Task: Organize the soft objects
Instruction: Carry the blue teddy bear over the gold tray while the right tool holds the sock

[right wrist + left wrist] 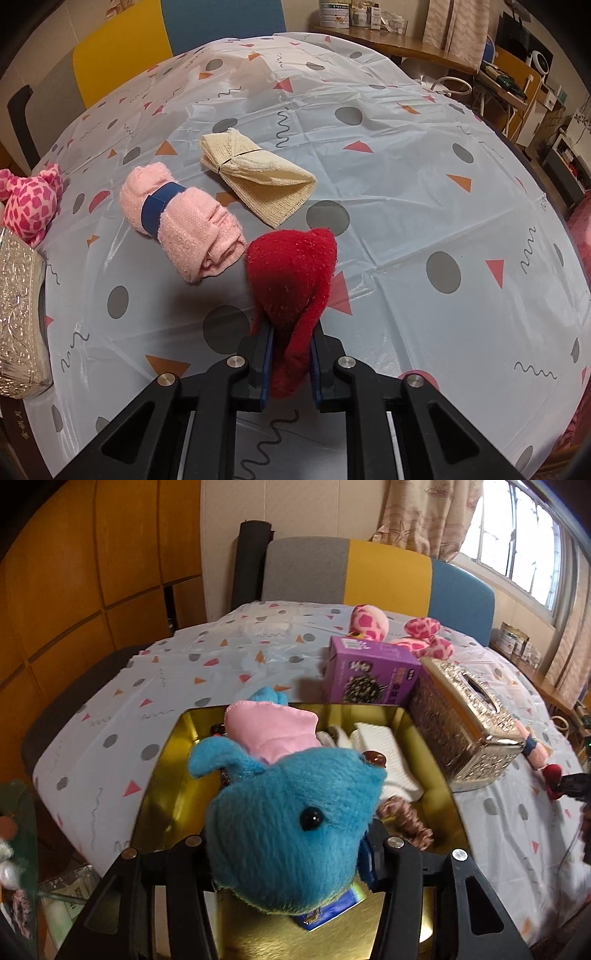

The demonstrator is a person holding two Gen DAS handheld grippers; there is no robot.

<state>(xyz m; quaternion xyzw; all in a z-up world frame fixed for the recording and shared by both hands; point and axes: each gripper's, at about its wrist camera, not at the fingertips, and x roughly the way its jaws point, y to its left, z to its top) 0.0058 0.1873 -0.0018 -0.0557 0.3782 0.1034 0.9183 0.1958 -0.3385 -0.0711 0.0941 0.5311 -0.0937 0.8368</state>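
Nearest, left gripper (291,853): clamped on a blue plush (295,827), which hangs over the near end of a gold tin (155,775).
Right gripper (290,350): squeezed together on a red cloth (295,273), whose bulk bunches beyond the pads, just above the tablecloth (406,184).
Tin contents: a white towel (380,753) on the right side, a brownish knit piece (406,819) at its near right, and small dark bits I cannot identify under the plush.
Middle ground, left view: a silver tissue box (465,716) just right of the tin, a purple carton (373,672) just beyond it.
Middle ground, right view: a pink rolled towel (181,221) with a blue band, just left of the red cloth; a beige cloth (258,177) further off.
Far: a pink spotted toy (369,622) behind the carton, then a chair back.
Step in hand: probably dropping the plush into the tin while the red cloth waits in the other grip.
Next move: likely lower the plush onto the free left side, part the jaws, then bring the red cloth over.
Only the left view shows: the tin and what it holds.
Only the right view shows: the beige cloth and the whole pink roll, both still loose on the table.
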